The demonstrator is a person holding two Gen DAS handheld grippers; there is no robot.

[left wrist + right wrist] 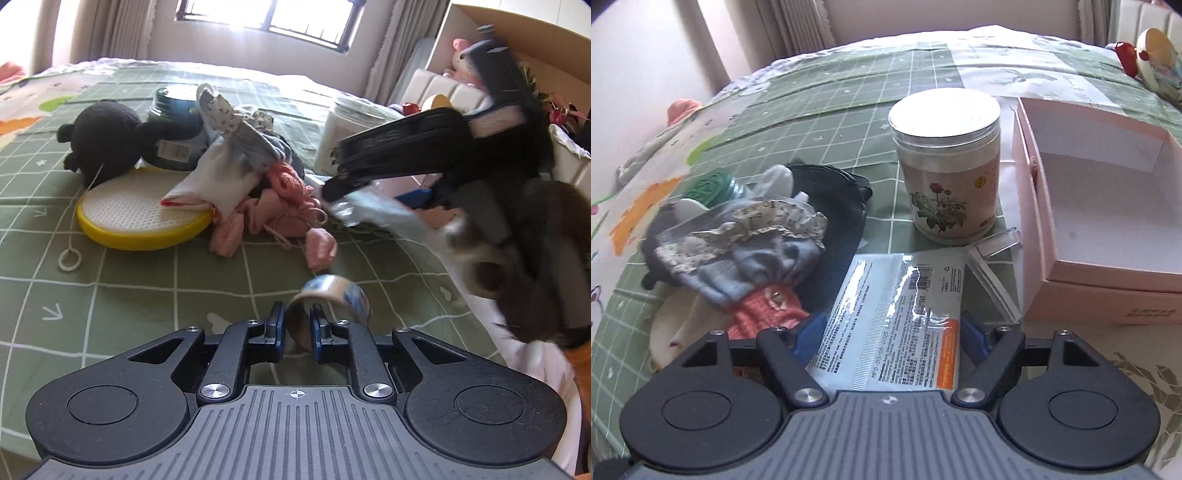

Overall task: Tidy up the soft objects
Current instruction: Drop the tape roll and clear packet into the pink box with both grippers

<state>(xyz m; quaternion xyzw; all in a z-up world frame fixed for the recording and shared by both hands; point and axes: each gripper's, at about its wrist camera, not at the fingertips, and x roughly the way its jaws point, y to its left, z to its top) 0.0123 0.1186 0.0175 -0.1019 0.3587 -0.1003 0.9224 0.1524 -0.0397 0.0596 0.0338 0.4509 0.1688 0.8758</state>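
Observation:
My left gripper [297, 318] sits low over the green checked bedspread, shut on the wall of a tape roll [338, 295]. One finger is inside the ring and one outside. Beyond it lies a heap of soft things: pink knitted pieces [284, 206], a white sock [216, 184], a grey-blue frilled sock [750, 243] and a black plush toy [99, 144]. My right gripper [890, 330] has a flat plastic packet [894, 306] across its jaws, both blue pads against its edges. Seen from the left wrist, the right gripper [334, 184] is blurred, the packet [373, 212] at its tip.
A yellow disc with a white mesh top [140, 214] lies under the socks. A dark green jar [173, 110] stands behind the heap. A flower-printed jar [947, 166], a clear plastic case [995, 269] and an open pink box [1108, 291] sit to the right.

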